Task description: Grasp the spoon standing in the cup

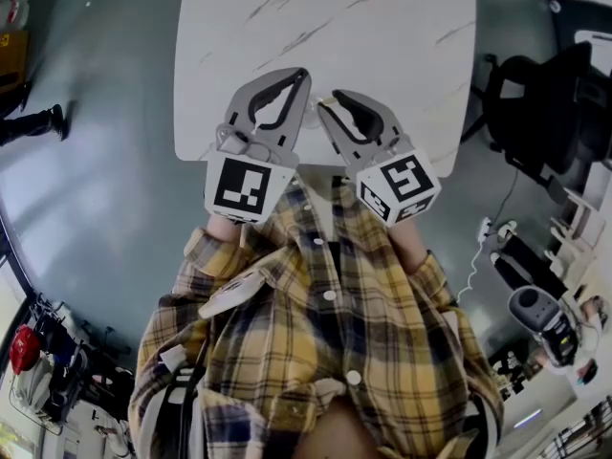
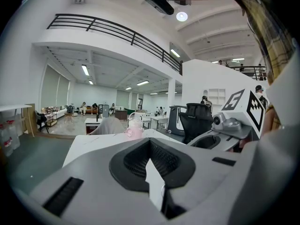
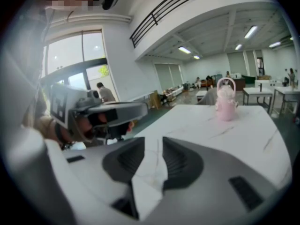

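1. Hovering over the near edge of the table [image 1: 421, 55], the left gripper [image 1: 303, 74] is closed on nothing; the right gripper [image 1: 328, 98] stands slightly ajar, empty.
2. The pink cup [image 3: 226, 102] sits at the table's far end (spoon too small to tell).
3. Probably light, stiff, slippery: pinch its upper handle.

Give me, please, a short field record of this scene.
table: white marble top
cup: pink, at the table's far end, far from both grippers
spoon: too small to make out
left gripper: jaws together, empty, over the table's near edge
right gripper: jaws slightly apart, empty, beside the left one
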{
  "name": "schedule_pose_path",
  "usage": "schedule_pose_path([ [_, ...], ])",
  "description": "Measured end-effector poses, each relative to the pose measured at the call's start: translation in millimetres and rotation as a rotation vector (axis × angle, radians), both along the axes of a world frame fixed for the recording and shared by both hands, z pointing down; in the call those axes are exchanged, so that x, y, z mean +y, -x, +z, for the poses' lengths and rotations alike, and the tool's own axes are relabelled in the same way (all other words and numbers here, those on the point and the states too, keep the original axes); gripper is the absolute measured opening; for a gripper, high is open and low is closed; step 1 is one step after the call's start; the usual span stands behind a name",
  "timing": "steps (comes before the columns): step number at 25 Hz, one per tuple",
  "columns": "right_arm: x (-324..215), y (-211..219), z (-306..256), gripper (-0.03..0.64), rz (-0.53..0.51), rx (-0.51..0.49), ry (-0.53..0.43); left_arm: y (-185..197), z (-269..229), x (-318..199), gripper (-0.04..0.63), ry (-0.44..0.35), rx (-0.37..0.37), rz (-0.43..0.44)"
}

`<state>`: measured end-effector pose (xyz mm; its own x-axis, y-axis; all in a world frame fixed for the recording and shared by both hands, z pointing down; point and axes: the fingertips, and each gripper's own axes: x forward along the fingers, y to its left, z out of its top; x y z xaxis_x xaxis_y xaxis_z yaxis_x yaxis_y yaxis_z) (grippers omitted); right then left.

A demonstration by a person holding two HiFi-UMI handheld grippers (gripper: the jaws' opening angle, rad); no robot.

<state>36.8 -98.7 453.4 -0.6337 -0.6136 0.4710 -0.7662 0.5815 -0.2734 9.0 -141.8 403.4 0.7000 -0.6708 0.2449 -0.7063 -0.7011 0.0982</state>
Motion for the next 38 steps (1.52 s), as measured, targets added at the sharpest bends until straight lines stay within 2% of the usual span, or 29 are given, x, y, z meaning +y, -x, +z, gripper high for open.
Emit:
schedule_pose_path([
  [27,-1.0,1.4,29.8,0.109,-0.004,0.05,0.049,8.8,11.5,-3.6,0.015,0.01,-0.022,-0.012],
  [38,-1.0,-1.8,29.6,0.063,-0.005,0.064,0.038,3.6,9.8,-3.1,0.015,0.004,-0.023,-0.007],
])
